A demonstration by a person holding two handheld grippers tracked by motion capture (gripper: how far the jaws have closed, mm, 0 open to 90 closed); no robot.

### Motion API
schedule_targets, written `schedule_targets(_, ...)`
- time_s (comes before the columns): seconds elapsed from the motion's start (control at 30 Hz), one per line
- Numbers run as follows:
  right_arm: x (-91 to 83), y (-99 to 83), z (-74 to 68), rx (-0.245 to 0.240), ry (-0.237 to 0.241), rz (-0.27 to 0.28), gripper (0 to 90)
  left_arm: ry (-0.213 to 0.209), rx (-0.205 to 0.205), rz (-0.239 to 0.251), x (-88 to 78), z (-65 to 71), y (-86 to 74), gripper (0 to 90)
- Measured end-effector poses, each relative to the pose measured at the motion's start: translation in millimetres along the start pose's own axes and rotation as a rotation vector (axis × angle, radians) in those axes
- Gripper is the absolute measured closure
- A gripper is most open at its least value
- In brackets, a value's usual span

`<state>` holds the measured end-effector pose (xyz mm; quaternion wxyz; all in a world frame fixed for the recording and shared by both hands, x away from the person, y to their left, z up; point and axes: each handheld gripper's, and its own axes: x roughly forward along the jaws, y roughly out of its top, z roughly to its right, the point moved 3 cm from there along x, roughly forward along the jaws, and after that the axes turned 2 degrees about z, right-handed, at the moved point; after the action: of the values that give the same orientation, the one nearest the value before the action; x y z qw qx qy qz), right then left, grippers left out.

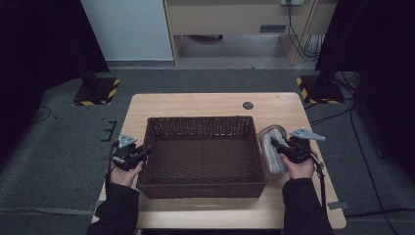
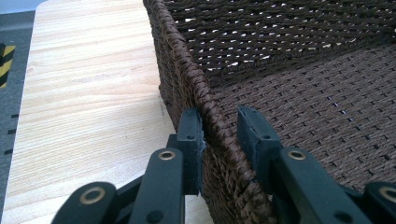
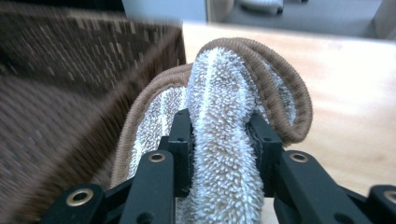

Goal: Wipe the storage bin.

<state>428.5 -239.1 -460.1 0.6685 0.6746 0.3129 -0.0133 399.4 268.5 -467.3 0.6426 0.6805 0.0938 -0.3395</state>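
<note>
Towel (image 3: pixel 224 140): white terry cloth with a brown corded edge, bunched into a fold and lying on the table (image 1: pixel 205 100) just beside the right wall of the wicker basket (image 1: pixel 203 185). In the high view the towel (image 1: pixel 272 149) sits between the basket wall and the right gripper (image 1: pixel 278 146).

Right gripper (image 3: pixel 219 140): jaws clamped on a thick ridge of the pile, one pad on each side, cloth bulging out above and below them. The brown edge loops free beyond the jaws.

Left gripper (image 2: pixel 219 135): jaws closed on the braided rim of the basket's left wall, one pad outside and one inside. The outside pad touches the weave; a thin gap seems to remain at the inside one. In the high view the left gripper (image 1: pixel 144 151) sits at the near left part of the rim, apparently steadying the basket.

Handling judgement: the towel is soft, light and limp. It will sag and unfold when lifted, so loose ends may drag on the table or catch the basket rim. The pile is not slippery, and compresses, so a grip on a bunched fold should hold. The middle of the bundle is the better place to hold, not the single corded edge. Nothing fragile.

Basket interior looks empty. The likely step is carrying the towel over the right wall.
</note>
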Motion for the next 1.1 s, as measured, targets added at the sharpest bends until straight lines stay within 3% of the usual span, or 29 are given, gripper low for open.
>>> schedule_targets(0.1, -13.2, 12.5, -2.4, 0.007, 0.034, 0.07, 68.1, 0.0, 0.0, 0.0, 0.0, 0.0, 0.0, 70.4)
schedule_targets(0.2, -11.8, 15.4, -11.1, 0.0, 0.082, 0.075, 68.0, 0.0, 0.0, 0.0, 0.0, 0.0, 0.0, 70.4)
schedule_targets(0.4, 15.7, -6.0, -25.9, -0.051, 0.086, -0.052, 67.9, -0.001, 0.0, 0.0, 0.0, 0.0, 0.0, 70.3)
schedule_targets(0.6, 22.3, -15.1, -23.1, -0.02, 0.088, -0.069, 67.9, 0.001, 0.001, 0.0, 0.0, 0.2, 0.0, 70.3)
schedule_targets(0.8, 31.6, -26.2, -20.8, -0.032, 0.069, -0.126, 68.0, 0.004, 0.003, -0.001, 0.0, 0.3, 0.1, 70.4)
schedule_targets(0.93, 42.8, -40.0, -25.0, -0.052, 0.066, -0.201, 68.1, 0.009, 0.005, -0.003, -0.3, 0.8, 0.3, 70.7)
schedule_targets(1.1, 47.2, -43.9, -22.9, -0.041, 0.066, -0.229, 68.0, 0.017, 0.006, -0.011, -0.5, 0.3, 0.9, 71.4)
